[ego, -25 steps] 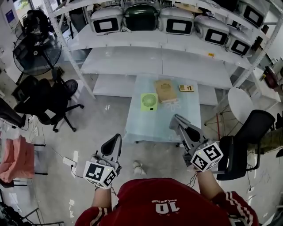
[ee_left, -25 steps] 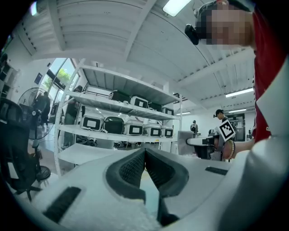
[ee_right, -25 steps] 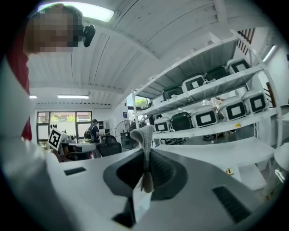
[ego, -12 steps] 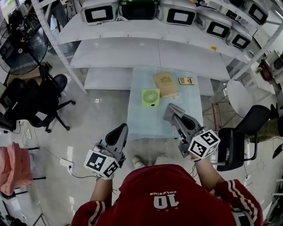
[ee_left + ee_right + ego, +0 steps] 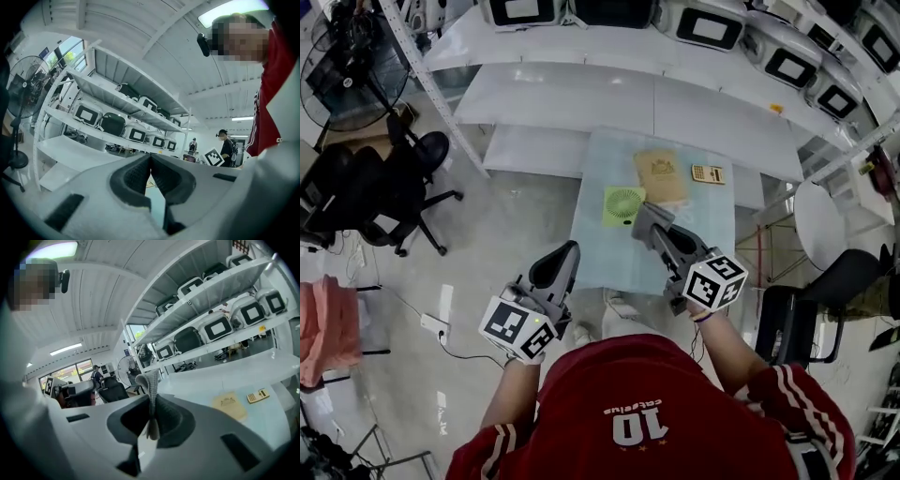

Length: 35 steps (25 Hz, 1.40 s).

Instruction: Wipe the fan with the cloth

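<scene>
A small green fan [image 5: 621, 205] lies on the pale blue table [image 5: 600, 255] in the head view. My right gripper [image 5: 641, 215] hovers just to the fan's right, its tip at the fan's edge. In the right gripper view that gripper [image 5: 152, 401] is shut on a grey-white cloth [image 5: 151, 386], which sticks up between the pads; the fan is hidden there. My left gripper [image 5: 567, 251] hangs off the table's left front edge, over the floor. In the left gripper view its jaws [image 5: 150, 161] are shut with nothing between them.
A brown booklet [image 5: 661, 175] and a calculator [image 5: 708, 173] lie at the table's far end. White shelving [image 5: 581, 94] with boxy appliances stands behind. Black office chairs [image 5: 389, 202] and a standing fan [image 5: 342, 84] are at left; another chair [image 5: 797, 323] and a round white table [image 5: 820, 220] at right.
My right gripper has moved forward and left across the table, up to the green fan. The left gripper has crept forward a little. The head view has shifted.
</scene>
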Motion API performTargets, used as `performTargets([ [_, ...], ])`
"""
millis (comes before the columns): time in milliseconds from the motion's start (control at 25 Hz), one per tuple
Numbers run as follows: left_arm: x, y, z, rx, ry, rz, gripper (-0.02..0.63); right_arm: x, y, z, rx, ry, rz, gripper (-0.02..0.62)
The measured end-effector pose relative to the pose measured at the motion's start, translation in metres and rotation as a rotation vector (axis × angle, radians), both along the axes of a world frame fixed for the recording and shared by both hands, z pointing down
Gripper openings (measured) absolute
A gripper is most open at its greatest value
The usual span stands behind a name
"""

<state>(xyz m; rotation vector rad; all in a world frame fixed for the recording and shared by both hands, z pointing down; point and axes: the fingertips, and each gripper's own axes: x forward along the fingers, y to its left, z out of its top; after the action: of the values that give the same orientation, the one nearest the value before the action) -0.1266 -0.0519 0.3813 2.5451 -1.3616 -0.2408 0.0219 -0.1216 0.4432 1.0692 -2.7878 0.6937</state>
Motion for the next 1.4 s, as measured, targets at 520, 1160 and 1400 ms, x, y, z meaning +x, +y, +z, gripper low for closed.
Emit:
performTargets([
  [520,0.022,-0.075,0.021,-0.045,-0.046,-0.078,0.002,-0.02,-0.09,0.108,-0.159,0.053,-0.054,0.021],
  [1160,0.018,-0.117,0.048,-0.12,-0.068,-0.176,0.002,-0.052,-0.143,0.222,-0.312,0.12,-0.037,0.021],
  [1400,0.013,-0.113,0.058,-0.15,-0.088,-0.199,0.002,-0.07,-0.147,0.244,-0.318,0.156,-0.068,0.022],
])
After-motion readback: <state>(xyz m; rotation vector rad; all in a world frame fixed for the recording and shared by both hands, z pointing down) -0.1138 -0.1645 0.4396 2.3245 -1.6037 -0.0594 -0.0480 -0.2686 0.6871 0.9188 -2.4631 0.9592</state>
